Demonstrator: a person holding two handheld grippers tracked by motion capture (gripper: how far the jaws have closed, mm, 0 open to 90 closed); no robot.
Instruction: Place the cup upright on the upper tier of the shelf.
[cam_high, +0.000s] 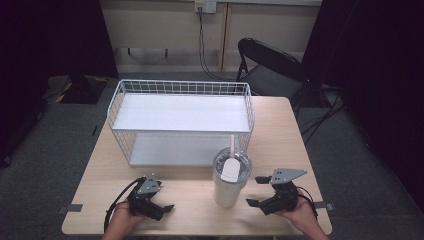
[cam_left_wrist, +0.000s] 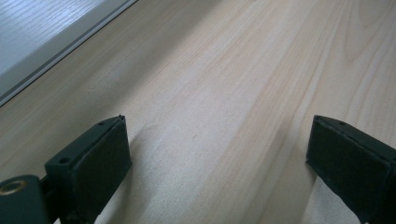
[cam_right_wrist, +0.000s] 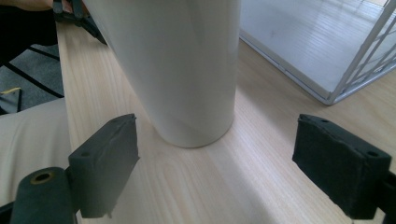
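White tumbler with lid and straw, upright on the wooden worktop, just in front of the white wire shelf rack. Right hand-held gripper, released with jaws spread wide, points at the tumbler's base from just beside it. Left hand-held gripper, likewise released, rests over bare worktop, apart from the tumbler.
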